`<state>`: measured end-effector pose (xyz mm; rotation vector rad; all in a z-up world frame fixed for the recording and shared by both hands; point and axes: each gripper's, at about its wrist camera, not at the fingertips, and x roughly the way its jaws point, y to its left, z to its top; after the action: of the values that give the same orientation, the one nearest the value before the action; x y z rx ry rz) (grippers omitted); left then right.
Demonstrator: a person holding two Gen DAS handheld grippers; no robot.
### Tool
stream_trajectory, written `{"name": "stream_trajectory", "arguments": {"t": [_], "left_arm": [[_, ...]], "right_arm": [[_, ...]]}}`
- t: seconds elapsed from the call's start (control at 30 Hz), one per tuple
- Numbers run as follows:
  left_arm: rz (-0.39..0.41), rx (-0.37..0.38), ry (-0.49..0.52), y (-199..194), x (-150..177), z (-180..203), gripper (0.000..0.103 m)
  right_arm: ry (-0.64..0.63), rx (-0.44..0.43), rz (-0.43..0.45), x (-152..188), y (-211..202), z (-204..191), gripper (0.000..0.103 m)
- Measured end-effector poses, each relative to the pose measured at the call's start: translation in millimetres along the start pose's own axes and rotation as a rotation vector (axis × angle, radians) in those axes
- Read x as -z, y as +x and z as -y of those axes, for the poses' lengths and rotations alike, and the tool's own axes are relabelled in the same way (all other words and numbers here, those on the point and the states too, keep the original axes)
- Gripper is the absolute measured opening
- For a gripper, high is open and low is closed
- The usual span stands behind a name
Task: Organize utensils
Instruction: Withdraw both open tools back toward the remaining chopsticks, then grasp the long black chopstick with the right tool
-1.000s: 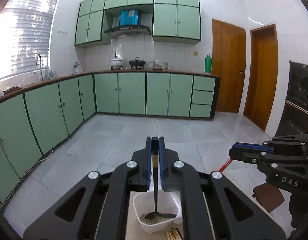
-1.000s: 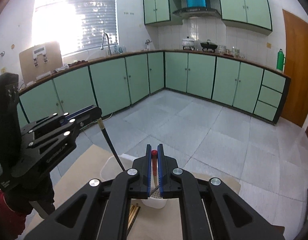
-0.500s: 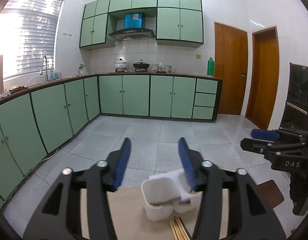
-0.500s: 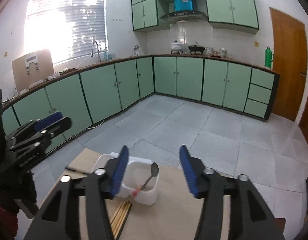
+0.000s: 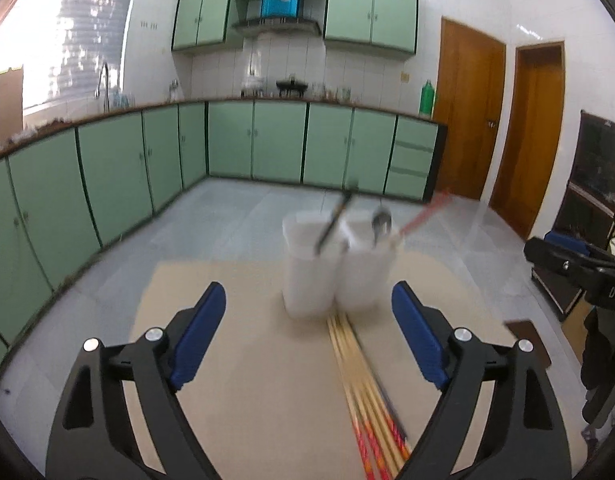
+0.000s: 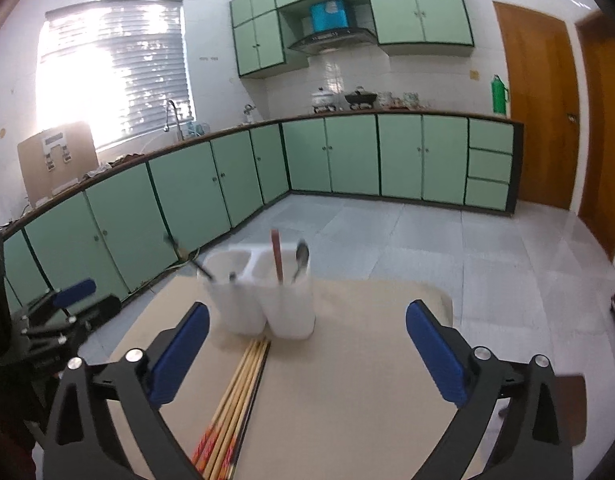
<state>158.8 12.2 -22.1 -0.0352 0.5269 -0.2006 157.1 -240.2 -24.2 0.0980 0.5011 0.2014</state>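
Note:
A white two-compartment utensil holder (image 5: 335, 268) (image 6: 267, 300) stands at the far end of a beige table (image 5: 247, 380) (image 6: 347, 380). A black-handled utensil (image 5: 333, 224) (image 6: 191, 260) leans in its left compartment. A spoon (image 5: 381, 222) (image 6: 301, 260) and a red-handled utensil (image 5: 423, 212) (image 6: 276, 254) stand in the right one. A bundle of wooden chopsticks (image 5: 367, 392) (image 6: 235, 400) lies on the table in front of the holder. My left gripper (image 5: 307, 344) and my right gripper (image 6: 307, 356) are both open and empty, held back from the holder above the chopsticks.
The right gripper shows at the right edge of the left wrist view (image 5: 575, 268), the left gripper at the left edge of the right wrist view (image 6: 55, 316). Green kitchen cabinets (image 6: 347, 156) line the far walls. The tiled floor lies beyond the table's far edge.
Both grippers opened, letting go of the black-handled utensil and the red-handled utensil into the holder. Both then pulled back and lower, so the chopsticks came into view.

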Motion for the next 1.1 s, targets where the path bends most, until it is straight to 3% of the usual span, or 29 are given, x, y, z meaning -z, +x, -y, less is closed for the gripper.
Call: {"name": "stream_trajectory", "arguments": {"t": [0.23,0.4,0.6,0.73,1.1], "left_arm": [[-0.153,-0.020,-0.020,5.0,68.4,-5.5,0.085],[-0.249,-0.040,-0.029,11.4,106.4,-9.9,0.085],[-0.337,-0.063,-0.035,11.9,137.1,-12.0,0.085],[-0.366,-0.074,-0.040,11.1,143.0,-10.8,0.085],[-0.394,-0.078,-0.054,16.7,153.7,-10.5,0.087]], "right_arm": [[-0.002,0.047,-0.091,61.8,2.2,-14.2,0.097],[0.004,0.036,-0.205,108.1,12.9,-26.1,0.096],[-0.019,0.009,-0.326,153.3,20.8,-48.7,0.084],[-0.026,-0.003,-0.364,161.3,27.1,-56.2,0.069],[-0.088,0.024,-0.389,160.1,37.7,-66.1,0.063]]}}
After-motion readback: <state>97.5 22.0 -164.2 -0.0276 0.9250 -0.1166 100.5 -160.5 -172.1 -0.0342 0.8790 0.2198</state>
